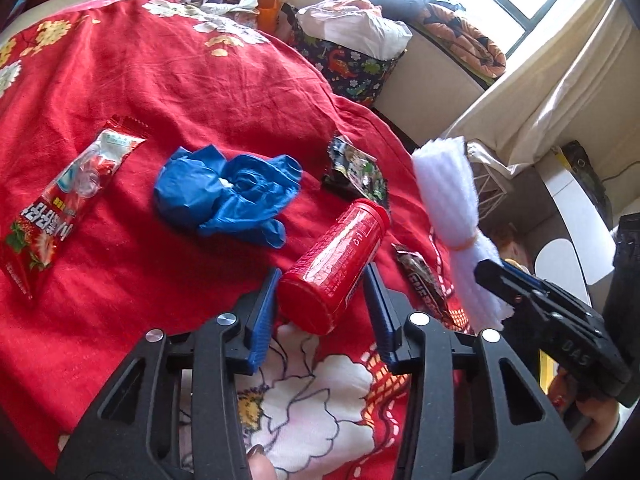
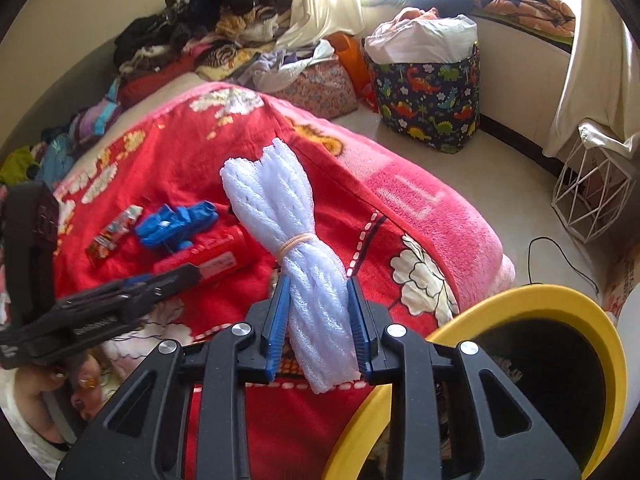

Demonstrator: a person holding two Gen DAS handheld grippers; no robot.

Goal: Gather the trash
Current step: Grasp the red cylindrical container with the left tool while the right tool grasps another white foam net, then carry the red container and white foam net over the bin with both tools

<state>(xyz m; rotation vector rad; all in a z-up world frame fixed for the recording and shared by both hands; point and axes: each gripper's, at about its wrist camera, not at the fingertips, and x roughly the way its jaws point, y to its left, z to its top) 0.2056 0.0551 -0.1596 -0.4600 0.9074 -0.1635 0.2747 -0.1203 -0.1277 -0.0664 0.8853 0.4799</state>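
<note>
A red cylindrical canister (image 1: 332, 264) lies tilted on the red flowered blanket (image 1: 180, 92), and my left gripper (image 1: 323, 276) is shut on it, a blue pad against each side. My right gripper (image 2: 318, 282) is shut on a white foam-net bundle (image 2: 280, 208) tied with a rubber band, holding it up over the blanket's edge. On the blanket lie crumpled blue gloves (image 1: 228, 196), a strawberry snack wrapper (image 1: 68, 200), a dark wrapper (image 1: 356, 172) and a brown wrapper (image 1: 424, 284). A yellow-rimmed bin (image 2: 540, 300) stands just right of the right gripper.
A dinosaur-print basket (image 2: 432, 100) stuffed with cloth stands on the floor beyond the bed. A white wire basket (image 2: 592, 196) and a black cable (image 2: 560, 256) are at the right. Heaped clothes (image 2: 208, 32) line the far wall.
</note>
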